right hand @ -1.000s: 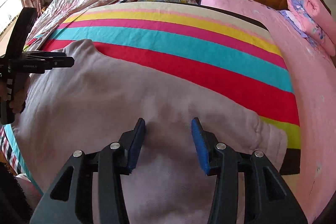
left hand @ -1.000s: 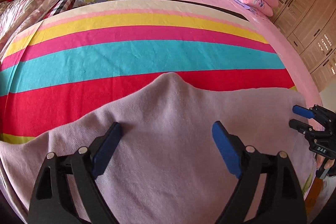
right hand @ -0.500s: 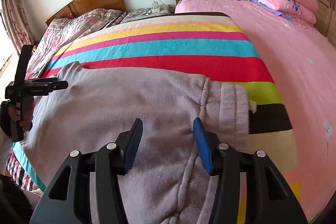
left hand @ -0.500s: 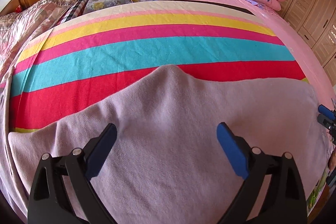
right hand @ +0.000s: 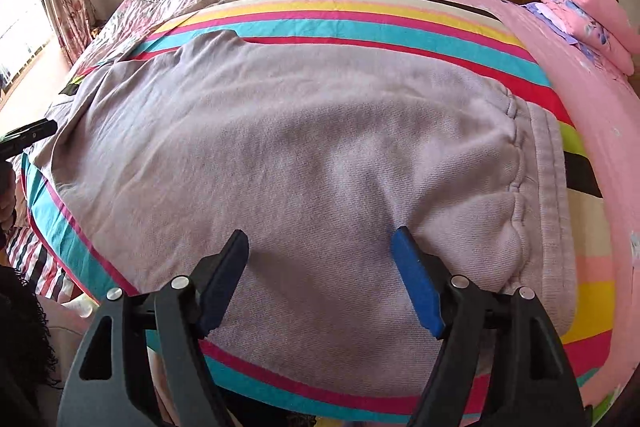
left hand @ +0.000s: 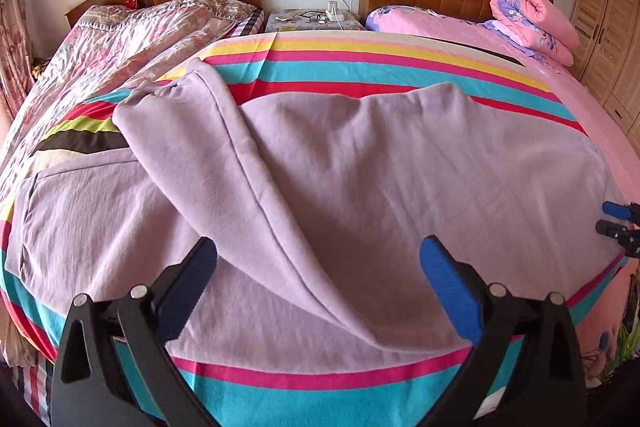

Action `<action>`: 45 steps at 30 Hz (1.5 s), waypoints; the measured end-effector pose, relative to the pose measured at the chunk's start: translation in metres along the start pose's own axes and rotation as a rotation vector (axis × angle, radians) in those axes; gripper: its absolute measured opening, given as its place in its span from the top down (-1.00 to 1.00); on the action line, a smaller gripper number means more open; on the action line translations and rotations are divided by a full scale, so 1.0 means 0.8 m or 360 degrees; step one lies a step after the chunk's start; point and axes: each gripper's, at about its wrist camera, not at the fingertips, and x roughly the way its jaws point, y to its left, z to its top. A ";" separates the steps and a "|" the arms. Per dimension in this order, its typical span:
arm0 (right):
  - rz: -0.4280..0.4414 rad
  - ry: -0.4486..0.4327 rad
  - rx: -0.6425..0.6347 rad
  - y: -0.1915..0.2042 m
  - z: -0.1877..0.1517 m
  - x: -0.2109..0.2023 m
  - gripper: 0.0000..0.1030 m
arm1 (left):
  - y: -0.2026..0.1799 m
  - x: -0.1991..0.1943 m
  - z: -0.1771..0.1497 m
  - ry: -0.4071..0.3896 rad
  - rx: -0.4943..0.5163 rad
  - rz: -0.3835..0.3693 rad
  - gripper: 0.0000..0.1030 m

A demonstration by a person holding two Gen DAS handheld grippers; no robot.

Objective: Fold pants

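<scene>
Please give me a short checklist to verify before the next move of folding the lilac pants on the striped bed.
1. Left gripper open and free of cloth: ok, jaws wide, nothing between them.
2. Right gripper open: ok, jaws apart above the pants.
3. Waistband reachable by the right gripper: ok, it lies just to its right.
4. Legs laid flat: not ok, the upper leg lies diagonally over the lower one, with a ridge.
5. Pants fully on the striped blanket: ok.
6. Cuff ends aligned: cannot tell, only one cuff shows.
</scene>
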 end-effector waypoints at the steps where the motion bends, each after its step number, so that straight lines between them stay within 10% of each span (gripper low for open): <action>1: -0.0076 0.0027 -0.0008 0.007 0.008 -0.001 -0.39 | 0.003 0.008 -0.009 0.0038 0.0018 0.0048 -0.97; 5: 0.0033 -0.0155 -0.0136 0.063 0.074 -0.022 -0.41 | 0.024 0.030 -0.039 0.0143 -0.0050 -0.0009 -0.97; 9: 0.0432 -0.0261 -0.0256 0.158 0.172 -0.002 -0.41 | 0.066 -0.002 -0.036 -0.0055 -0.0179 -0.0089 -0.97; 17: 0.0945 -0.0008 -0.0293 0.354 0.338 0.147 -0.23 | 0.301 -0.044 -0.050 -0.0198 -0.0873 0.0357 -0.89; 20: 0.1181 0.0040 -0.0448 0.449 0.358 0.169 -0.20 | 0.388 -0.059 -0.069 -0.0199 -0.1046 0.0567 -0.87; 23: 0.1297 0.0048 -0.0841 0.579 0.353 0.168 -0.19 | 0.455 -0.057 -0.090 -0.0159 -0.1234 0.0526 -0.84; 29: 0.1261 0.0125 -0.1385 0.778 0.332 0.207 0.09 | 0.481 -0.021 -0.085 -0.0061 -0.1193 0.0535 -0.61; 35: 0.1295 0.0191 -0.1439 0.820 0.316 0.248 0.45 | 0.475 -0.007 -0.083 -0.0049 -0.1063 0.0561 -0.52; 37: 0.1322 0.0171 -0.1468 0.816 0.313 0.246 0.74 | 0.470 -0.008 -0.081 -0.0051 -0.0997 0.0577 -0.25; 40: 0.1337 0.0054 -0.1503 0.804 0.312 0.223 0.83 | 0.467 -0.023 -0.072 -0.0084 -0.0961 0.0632 0.77; 45: 0.1363 -0.0114 -0.1367 0.783 0.341 0.195 0.89 | 0.465 -0.043 -0.037 -0.0195 -0.0852 0.0687 0.92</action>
